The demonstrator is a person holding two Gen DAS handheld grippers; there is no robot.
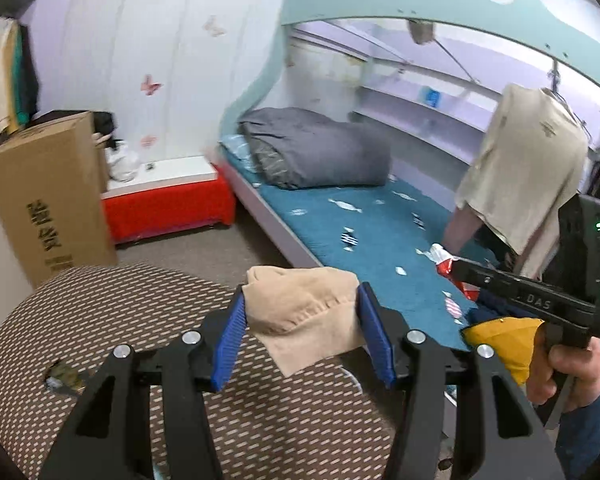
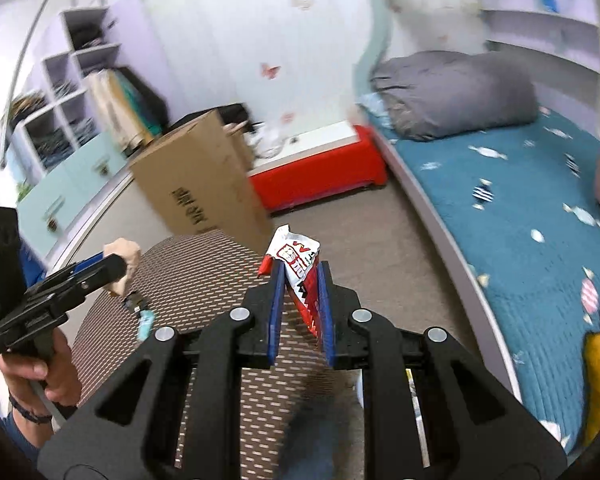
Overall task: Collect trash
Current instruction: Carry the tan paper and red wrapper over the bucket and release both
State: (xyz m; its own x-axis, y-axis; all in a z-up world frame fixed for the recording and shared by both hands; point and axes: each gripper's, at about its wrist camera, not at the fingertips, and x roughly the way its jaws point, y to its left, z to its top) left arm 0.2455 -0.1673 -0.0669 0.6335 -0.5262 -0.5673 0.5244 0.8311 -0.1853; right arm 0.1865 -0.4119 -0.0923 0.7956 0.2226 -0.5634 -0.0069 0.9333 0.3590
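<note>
Both hands are loaded: the left gripper (image 1: pixel 300 320) has its jaws clenched on a crumpled tan tissue (image 1: pixel 300 316), and the right gripper (image 2: pixel 300 304) has its jaws clamped on a red-and-white snack wrapper (image 2: pixel 298 276), both held in the air over the round woven surface (image 1: pixel 112 320) beside the bed (image 1: pixel 364 232). So two pieces are picked up but not yet dropped anywhere, as no bin shows in either view. A small scrap (image 2: pixel 140 310) on the woven surface looks left to collect.
</note>
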